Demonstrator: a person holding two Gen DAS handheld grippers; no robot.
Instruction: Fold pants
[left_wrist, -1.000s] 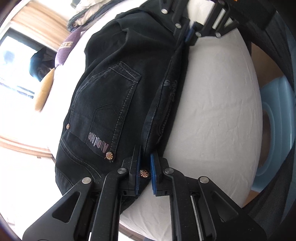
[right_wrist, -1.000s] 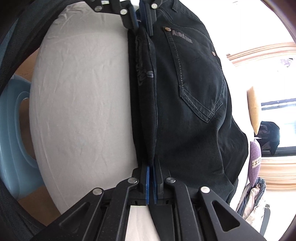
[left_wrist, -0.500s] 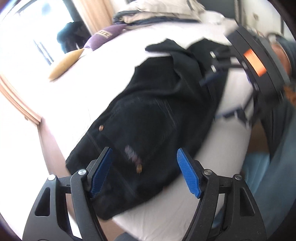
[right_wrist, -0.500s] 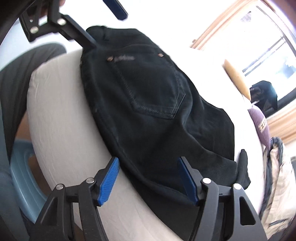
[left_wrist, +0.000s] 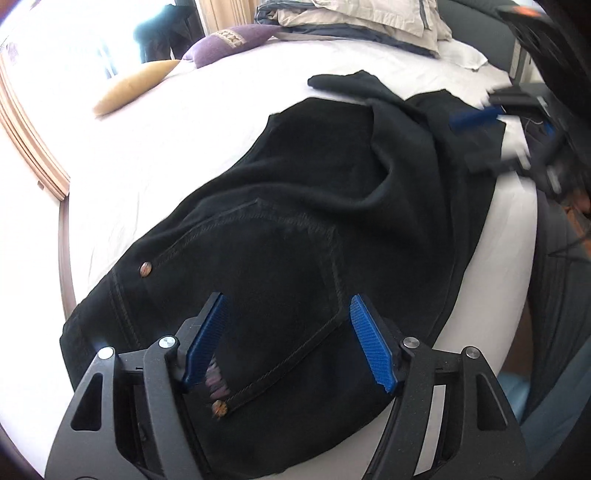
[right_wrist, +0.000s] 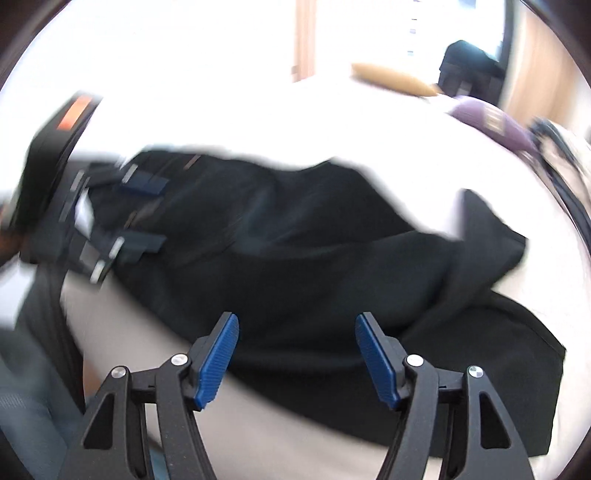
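pants (left_wrist: 295, 229) laid black on white bed (left_wrist: 166, 155), half folded | left gripper (left_wrist: 288, 339) closing slightly, empty; right gripper (right_wrist: 297, 360) wide, empty | leg ends to be gripped evenly

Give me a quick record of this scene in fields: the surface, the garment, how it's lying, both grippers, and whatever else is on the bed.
surface: bed with white sheet
garment: black pants, back pocket facing up
lay: heaped near the bed's edge, legs bunched
left gripper: closing slightly, over the pocket, nothing pinched
right gripper: open, holding nothing
other items: purple cushion, yellow cushion, pile of bedding
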